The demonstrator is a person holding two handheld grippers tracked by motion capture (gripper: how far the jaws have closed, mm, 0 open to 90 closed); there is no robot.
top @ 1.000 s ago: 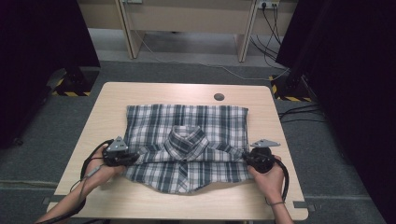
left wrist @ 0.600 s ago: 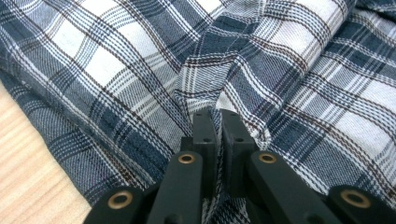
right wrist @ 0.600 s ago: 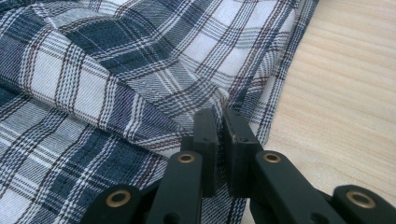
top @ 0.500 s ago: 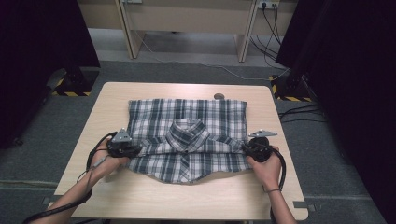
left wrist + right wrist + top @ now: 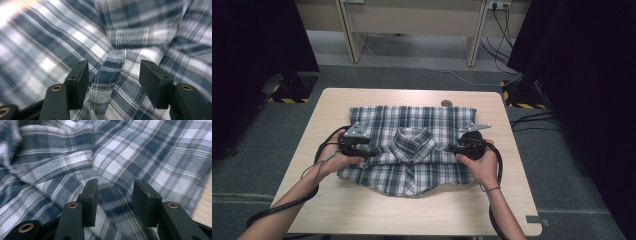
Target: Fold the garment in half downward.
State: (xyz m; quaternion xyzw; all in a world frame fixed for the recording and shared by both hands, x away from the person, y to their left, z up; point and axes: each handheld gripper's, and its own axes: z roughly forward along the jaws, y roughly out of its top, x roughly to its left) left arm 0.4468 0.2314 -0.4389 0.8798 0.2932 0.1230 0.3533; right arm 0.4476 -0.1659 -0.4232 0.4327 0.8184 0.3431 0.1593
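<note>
Between the parted jaws of the left gripper (image 5: pixel 113 85) and right gripper (image 5: pixel 115 202), just opened, lies unclamped blue-and-white plaid cotton shirt (image 5: pixel 412 150) fabric.

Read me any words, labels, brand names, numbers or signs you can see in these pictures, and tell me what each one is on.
There is no readable text.
The plaid shirt shows no tag or brand mark.
The left gripper and right gripper carry no legible marking.
The wooden table bears no writing.
The yellow-and-black hazard stripes on the floor are a sign without words.
</note>
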